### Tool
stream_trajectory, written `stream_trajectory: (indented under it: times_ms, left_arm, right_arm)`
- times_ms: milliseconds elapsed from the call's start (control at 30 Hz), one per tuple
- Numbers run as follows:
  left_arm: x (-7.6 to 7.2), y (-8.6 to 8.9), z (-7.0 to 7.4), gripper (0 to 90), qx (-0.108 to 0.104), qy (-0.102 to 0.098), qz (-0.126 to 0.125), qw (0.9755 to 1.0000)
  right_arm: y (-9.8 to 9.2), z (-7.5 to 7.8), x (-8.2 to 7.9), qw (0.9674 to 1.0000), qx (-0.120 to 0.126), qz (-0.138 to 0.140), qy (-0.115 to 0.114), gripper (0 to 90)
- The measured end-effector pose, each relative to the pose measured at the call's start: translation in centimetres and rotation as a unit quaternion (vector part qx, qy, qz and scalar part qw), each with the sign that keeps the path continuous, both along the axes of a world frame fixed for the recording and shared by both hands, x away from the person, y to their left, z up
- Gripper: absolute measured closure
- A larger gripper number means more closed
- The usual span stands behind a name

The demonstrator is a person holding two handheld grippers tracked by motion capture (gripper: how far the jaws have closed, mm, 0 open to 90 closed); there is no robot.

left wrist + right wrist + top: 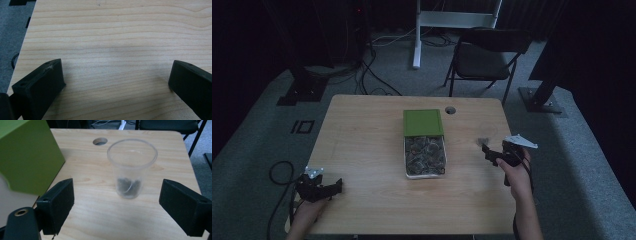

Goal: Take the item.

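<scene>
Clear cup (132, 170), maybe dark bits inside.

Left gripper (333, 187) sits low at the near-left edge, held by the left hand (307, 210) entering from below; its fingers (40, 86) stand wide apart, nothing between them. Right gripper (485, 150) is held higher at the right side by the right hand (518, 176), forearm extended; its fingers (58, 203) likewise spread wide.
</scene>
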State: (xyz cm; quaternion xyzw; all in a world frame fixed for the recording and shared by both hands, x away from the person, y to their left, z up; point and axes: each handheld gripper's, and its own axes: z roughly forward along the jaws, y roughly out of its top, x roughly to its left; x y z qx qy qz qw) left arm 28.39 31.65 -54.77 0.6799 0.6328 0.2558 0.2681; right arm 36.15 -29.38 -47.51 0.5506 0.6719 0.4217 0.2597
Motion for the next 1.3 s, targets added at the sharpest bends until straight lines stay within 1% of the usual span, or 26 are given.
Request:
stream_trajectory:
  times_ms: [133, 167, 200, 233, 467, 500, 567, 600, 633, 733, 833, 933, 1000, 1167, 1200, 1300]
  left_arm:
    - [0.0, 0.0, 0.0, 0.5, 0.0, 0.0, 0.0, 1.0]
    - [0.0, 0.0, 0.0, 0.5, 0.0, 0.0, 0.0, 1.0]
    - [0.0, 0.0, 0.0, 0.5, 0.0, 0.0, 0.0, 1.0]
    - [0.0, 0.0, 0.0, 0.5, 0.0, 0.0, 0.0, 1.0]
    - [0.0, 0.0, 0.0, 0.5, 0.0, 0.0, 0.0, 1.0]
    - [0.0, 0.0, 0.0, 0.5, 0.0, -0.001, 0.0, 1.0]
    - [0.0, 0.0, 0.0, 0.5, 0.0, 0.0, 0.0, 1.0]
    - [0.0, 0.0, 0.0, 0.5, 0.0, 0.0, 0.0, 1.0]
    - [0.0, 0.0, 0.0, 0.5, 0.0, -0.001, 0.0, 1.0]
    - [0.0, 0.0, 0.0, 0.5, 0.001, 0.0, -0.001, 1.0]
    - [0.0, 0.0, 0.0, 0.5, 0.001, 0.0, -0.001, 1.0]
    - [0.0, 0.0, 0.0, 0.5, 0.001, 0.0, -0.001, 1.0]
    - [0.0, 0.0, 0.0, 0.5, 0.001, 0.0, -0.001, 1.0]
    - [0.0, 0.0, 0.0, 0.5, 0.001, 0.0, -0.001, 1.0]
    - [0.0, 0.0, 0.0, 0.5, 0.001, 0.0, -0.001, 1.0]
    - [0.0, 0.0, 0.0, 0.5, 0.001, 0.0, -0.001, 1.0]
  right_arm:
    - [-0.1, -0.8, -0.6, 1.0, 0.0, 0.003, 0.005, 13.3]
    - [-0.1, -0.8, -0.6, 1.0, 0.0, 0.003, 0.005, 13.3]
    - [-0.2, -1.0, -0.7, 1.0, -0.002, 0.004, 0.007, 13.7]
    - [-0.3, -1.5, -0.9, 0.9999, -0.009, 0.005, 0.014, 13.8]
    - [-0.4, -2.6, -1.6, 0.9997, -0.005, 0.012, 0.022, 13.8]
    - [-0.5, -3.0, -1.9, 0.9995, -0.009, 0.013, 0.027, 13.8]
    - [-0.5, -3.3, -2.0, 0.9994, -0.01, 0.013, 0.03, 13.8]
    - [-0.6, -3.8, -2.2, 0.9991, -0.006, 0.015, 0.038, 13.8]
    - [-0.6, -3.8, -2.2, 0.9991, -0.006, 0.015, 0.038, 13.8]
    - [-0.7, -4.6, -2.6, 0.9988, -0.011, 0.017, 0.045, 13.8]
    - [-0.7, -4.8, -2.9, 0.9987, -0.008, 0.019, 0.046, 13.8]
    - [-0.7, -5.2, -3.2, 0.9986, -0.011, 0.019, 0.049, 13.8]
    - [-0.7, -5.5, -3.4, 0.9984, -0.007, 0.02, 0.052, 13.8]
    - [-0.9, -6.0, -3.8, 0.9982, -0.017, 0.021, 0.054, 14.1]
    - [-1.0, -6.3, -4.1, 0.9978, -0.019, 0.026, 0.059, 14.1]
    - [-1.1, -6.6, -4.3, 0.9974, -0.024, 0.027, 0.063, 14.1]
